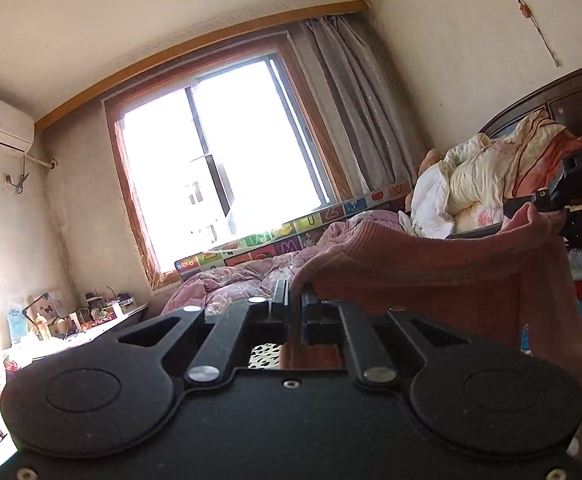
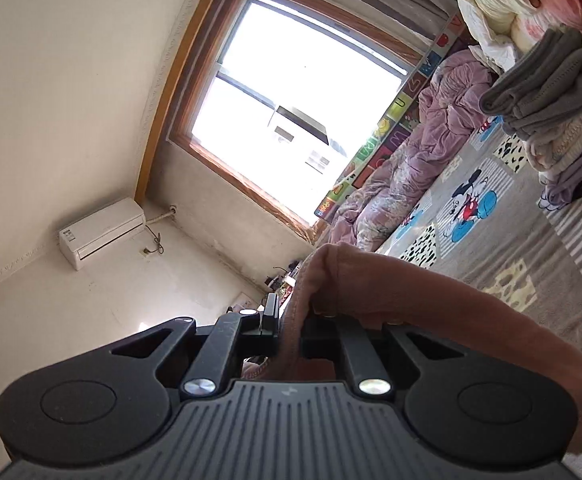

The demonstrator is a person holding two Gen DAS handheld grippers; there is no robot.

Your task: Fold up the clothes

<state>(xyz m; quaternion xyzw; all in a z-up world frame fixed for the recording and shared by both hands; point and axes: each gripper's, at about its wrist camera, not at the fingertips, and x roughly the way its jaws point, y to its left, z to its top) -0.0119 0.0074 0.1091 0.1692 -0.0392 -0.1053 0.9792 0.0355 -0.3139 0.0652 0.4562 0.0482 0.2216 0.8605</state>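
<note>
A pink ribbed garment [image 1: 431, 276] hangs stretched in the air between both grippers. My left gripper [image 1: 294, 300] is shut on one edge of it, the cloth pinched between the black fingers. At the right edge of the left wrist view the right gripper [image 1: 547, 204] pinches the garment's other corner. In the right wrist view the same pink garment [image 2: 411, 300] drapes over my right gripper [image 2: 289, 316], which is shut on a fold of it. Both grippers point about level, high above the bed.
A bed with a cartoon-print sheet [image 2: 503, 216] lies below. A crumpled pink quilt [image 1: 247, 280] and a letter-print mat [image 1: 291, 236] lie by the window [image 1: 219, 168]. Piled bedding [image 1: 487, 176] and folded grey clothes [image 2: 547, 92] sit at the bed's head. A cluttered desk [image 1: 71, 320] stands left.
</note>
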